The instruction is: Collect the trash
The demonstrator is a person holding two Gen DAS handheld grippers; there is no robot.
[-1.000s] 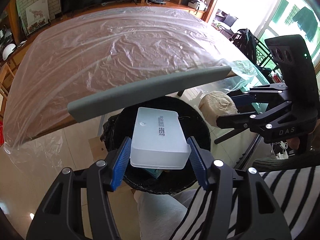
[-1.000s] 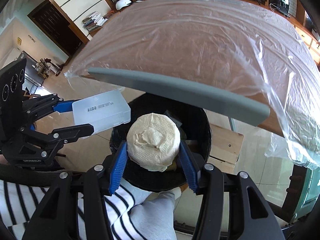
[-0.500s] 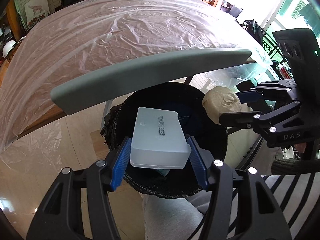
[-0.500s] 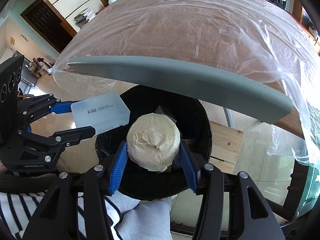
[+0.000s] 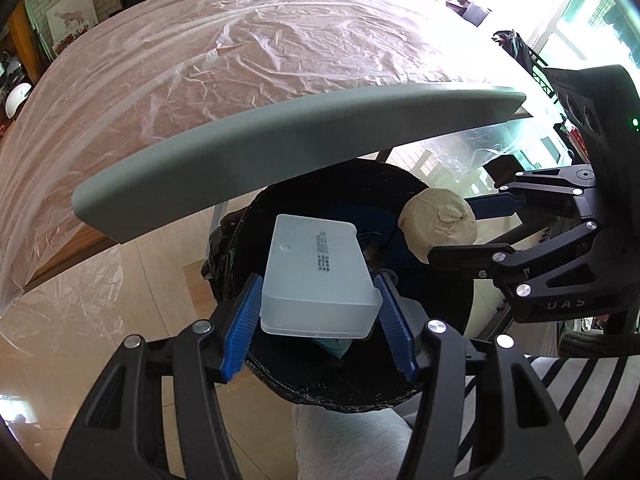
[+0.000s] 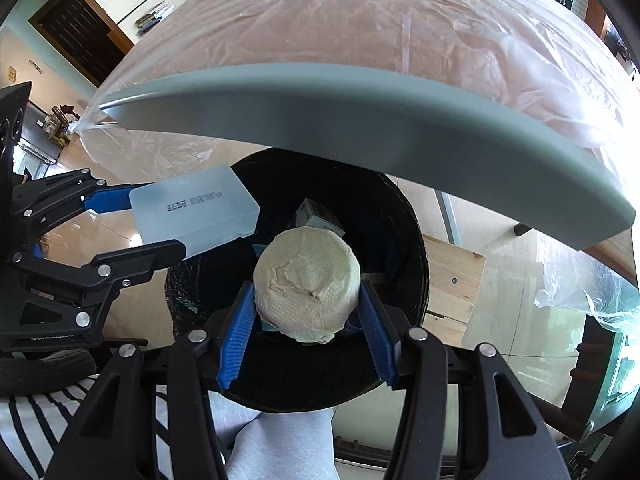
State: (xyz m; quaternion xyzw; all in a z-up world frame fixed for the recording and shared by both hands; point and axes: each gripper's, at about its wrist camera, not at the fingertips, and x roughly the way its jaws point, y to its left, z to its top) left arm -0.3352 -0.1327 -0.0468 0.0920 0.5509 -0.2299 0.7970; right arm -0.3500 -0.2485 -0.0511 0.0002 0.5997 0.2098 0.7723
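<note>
My left gripper (image 5: 318,320) is shut on a translucent white plastic box (image 5: 318,276) with black print on its lid. It hangs over the mouth of a round bin lined with a black bag (image 5: 444,384). My right gripper (image 6: 306,322) is shut on a cream roll of tissue paper (image 6: 307,284), also above the bin (image 6: 404,240). Each gripper shows in the other's view: the right gripper (image 5: 476,222) with the roll (image 5: 438,222), the left gripper (image 6: 132,222) with the box (image 6: 194,210). Other rubbish lies inside the bin, including a small carton (image 6: 318,218).
A grey table edge (image 5: 280,148) juts over the far side of the bin, its top covered in clear plastic sheet (image 5: 240,52). A wooden crate (image 6: 454,276) stands right of the bin on the tiled floor. A person's grey trouser leg (image 6: 280,444) and striped sleeve (image 5: 560,396) lie below.
Both grippers have sunk toward the bin with their loads still held. The bin and table edge look larger and closer; the roll now hangs over the bin's rim.
</note>
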